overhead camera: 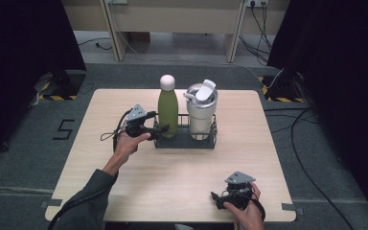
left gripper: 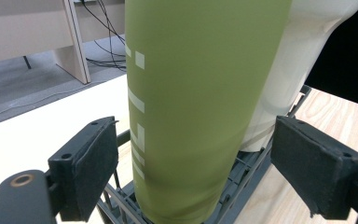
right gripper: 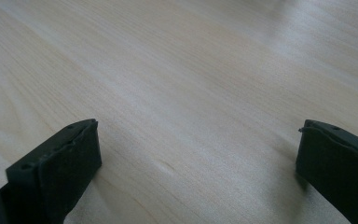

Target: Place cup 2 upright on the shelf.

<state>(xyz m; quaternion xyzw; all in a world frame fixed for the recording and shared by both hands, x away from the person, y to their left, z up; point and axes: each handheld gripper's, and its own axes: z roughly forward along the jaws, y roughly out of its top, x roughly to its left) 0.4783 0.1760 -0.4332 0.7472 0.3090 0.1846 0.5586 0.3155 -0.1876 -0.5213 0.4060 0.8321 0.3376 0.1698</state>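
The green bottle (overhead camera: 168,111) stands upright in the left end of a dark wire rack (overhead camera: 186,142) near the middle of the tabletop (overhead camera: 182,167). Just beside it to the right, in the same rack, stands a white tumbler (overhead camera: 201,111) with its flip lid up; the two look to be touching or nearly so.

The left tongs (overhead camera: 162,130) reach in from the left at the bottle's lower part. In the left gripper view the bottle (left gripper: 200,107) sits between the two pads (left gripper: 91,163), but a gap shows on each side, so the jaws straddle it without pressing. The rack's rim wires (left gripper: 121,205) run under and in front of the jaws, and the tumbler (left gripper: 303,60) crowds the far side of the bottle next to one pad.

The right tongs (overhead camera: 215,197) rest low at the near right edge of the tabletop, well apart from the rack, jaws wide with bare wood (right gripper: 182,93) between them.
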